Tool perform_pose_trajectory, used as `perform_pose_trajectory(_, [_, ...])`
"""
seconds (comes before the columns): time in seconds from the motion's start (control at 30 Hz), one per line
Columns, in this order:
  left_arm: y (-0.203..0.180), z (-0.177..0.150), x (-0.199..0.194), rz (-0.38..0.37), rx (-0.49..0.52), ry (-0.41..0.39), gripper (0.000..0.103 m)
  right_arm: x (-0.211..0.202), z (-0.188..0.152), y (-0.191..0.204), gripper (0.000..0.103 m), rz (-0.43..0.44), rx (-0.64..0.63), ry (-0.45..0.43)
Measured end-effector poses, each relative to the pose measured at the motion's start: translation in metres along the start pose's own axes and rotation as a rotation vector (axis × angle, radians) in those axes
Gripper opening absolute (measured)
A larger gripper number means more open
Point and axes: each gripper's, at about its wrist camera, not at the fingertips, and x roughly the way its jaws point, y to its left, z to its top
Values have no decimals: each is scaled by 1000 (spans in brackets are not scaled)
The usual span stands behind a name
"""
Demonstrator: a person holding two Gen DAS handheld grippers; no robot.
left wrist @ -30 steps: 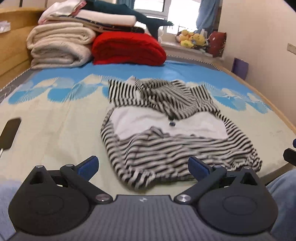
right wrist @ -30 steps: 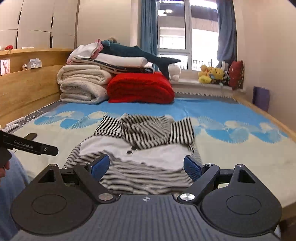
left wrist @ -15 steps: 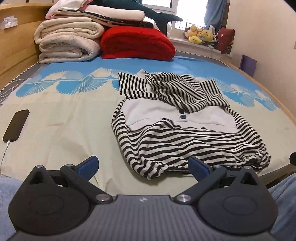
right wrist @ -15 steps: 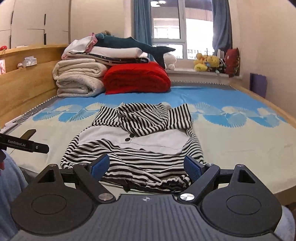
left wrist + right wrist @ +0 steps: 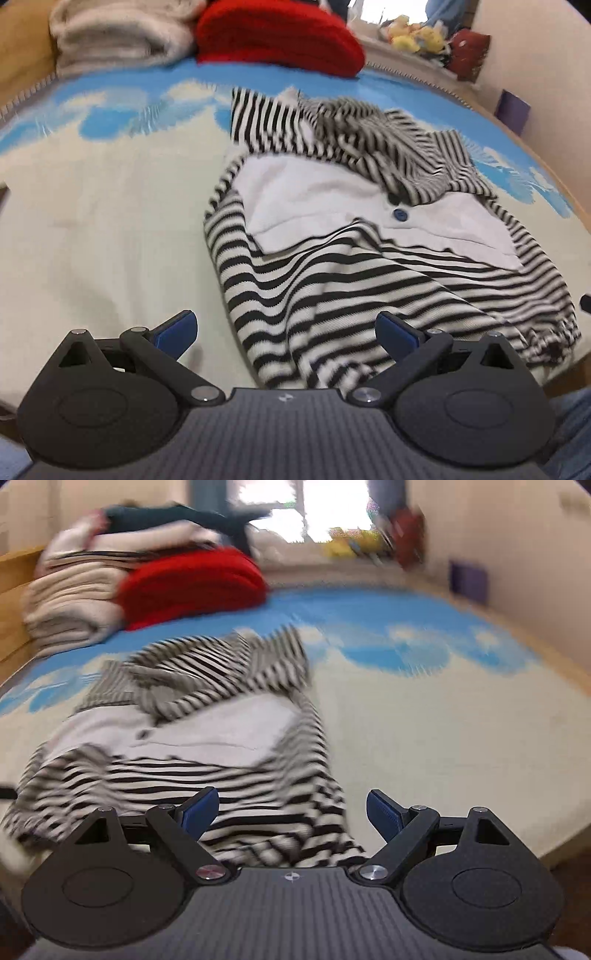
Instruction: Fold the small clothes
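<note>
Both tongs released, nothing between the pads. Left gripper spread wide over the near left corner of the striped garment; its right pad sits above the striped hem, left pad above bare bed cover. Right gripper likewise agape above the garment's near right corner, left pad over stripes, right pad over the cover. Contact with the cloth: cannot tell. Garment lies spread on the bed, hem toward the cameras, white chest panel mid-body, dark button, striped hood rumpled at the far end. Red folded blanket and cream bedding stack behind it. Right view heavily blurred
</note>
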Motion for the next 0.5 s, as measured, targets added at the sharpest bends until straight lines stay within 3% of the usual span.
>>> perform_pose_trajectory(0.13, [10, 6, 37, 7, -38, 68, 103, 48, 5, -23, 88, 42, 139, 146])
perform_pose_trajectory(0.27, [5, 7, 53, 12, -11, 86, 103, 75, 1, -21, 88, 17, 122, 262])
perform_pose_trajectory(0.33, [-2, 8, 52, -36, 20, 102, 99, 81, -3, -18, 90, -6, 90, 281])
perform_pose_trajectory(0.37, [-4, 7, 48, -82, 21, 99, 73, 81, -4, -14, 81, 0, 62, 287])
perform_pose_trajectory(0.4, [-6, 7, 42, -126, 23, 87, 22, 78, -4, -11, 50, 18, 40, 291])
perform_pose_trajectory(0.43, [-6, 8, 38, -150, 25, 93, 6, 73, -6, -9, 32, 40, 23, 273])
perform_pose_trajectory(0.47, [-4, 9, 34, -159, 11, 92, 7, 70, -6, -9, 23, 72, 23, 267])
perform_pose_trajectory(0.5, [-3, 10, 29, -152, 0, 84, 7, 66, -6, -12, 20, 116, 50, 265])
